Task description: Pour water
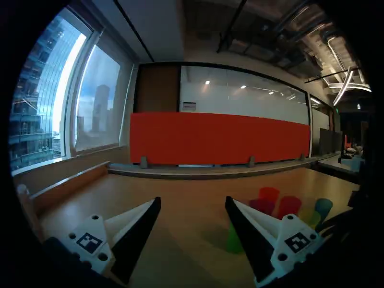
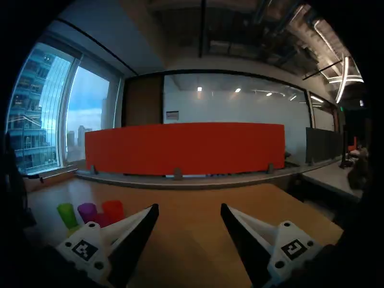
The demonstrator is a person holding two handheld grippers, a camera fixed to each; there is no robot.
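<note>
Left tool (image 1: pixel 192 199) fingers occupy the bottom of the left gripper view, spread apart with nothing between them, over the wooden bench (image 1: pixel 192 185). Coloured cups (image 1: pixel 289 206) stand grouped at lower right, partly behind the right-hand finger. A green cup (image 1: pixel 234 238) shows at that finger's inner edge. An orange divider (image 1: pixel 216 138) spans the centre. In the right gripper view, the right tool (image 2: pixel 189 206) sits at the bottom, also open and empty. The green cup (image 2: pixel 67 214), a purple cup (image 2: pixel 87 211) and a red cup (image 2: pixel 114 210) stand at lower left.

Six coloured cups (image 1: pixel 289 205) (some partly hidden) and one red screen (image 1: pixel 216 138).
</note>
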